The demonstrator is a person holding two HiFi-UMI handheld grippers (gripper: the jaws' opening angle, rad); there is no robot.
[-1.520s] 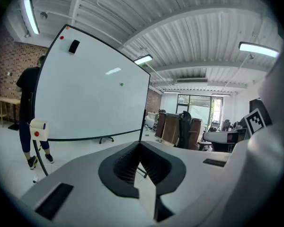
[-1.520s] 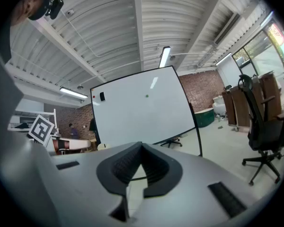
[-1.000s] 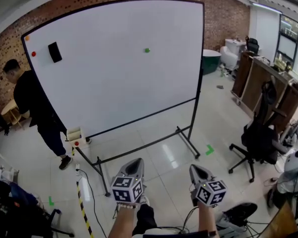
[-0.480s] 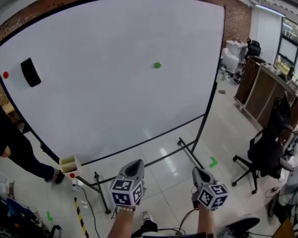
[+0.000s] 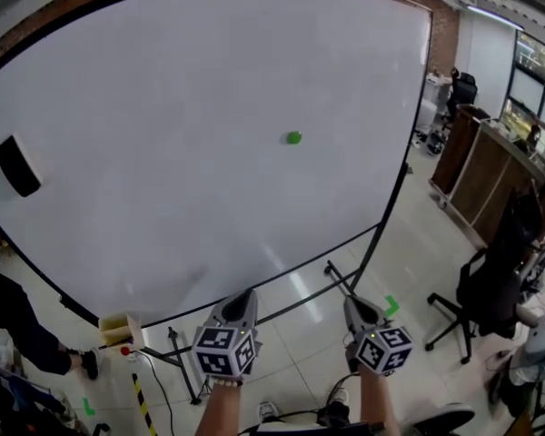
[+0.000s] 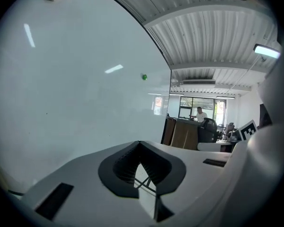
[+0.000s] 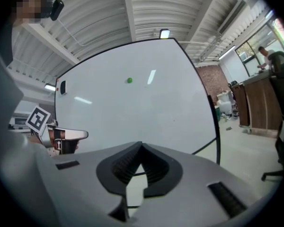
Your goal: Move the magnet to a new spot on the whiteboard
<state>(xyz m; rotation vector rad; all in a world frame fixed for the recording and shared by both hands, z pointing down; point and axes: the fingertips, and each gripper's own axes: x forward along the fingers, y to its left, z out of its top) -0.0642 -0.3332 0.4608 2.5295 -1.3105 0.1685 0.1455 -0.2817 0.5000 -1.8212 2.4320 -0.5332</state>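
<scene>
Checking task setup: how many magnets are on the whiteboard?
1 that is plain: the green magnet, right of centre on the whiteboard. Near the left edge by the black eraser, more may be cut off or too small to tell.

No legible text, label, brand or number in any view.
</scene>
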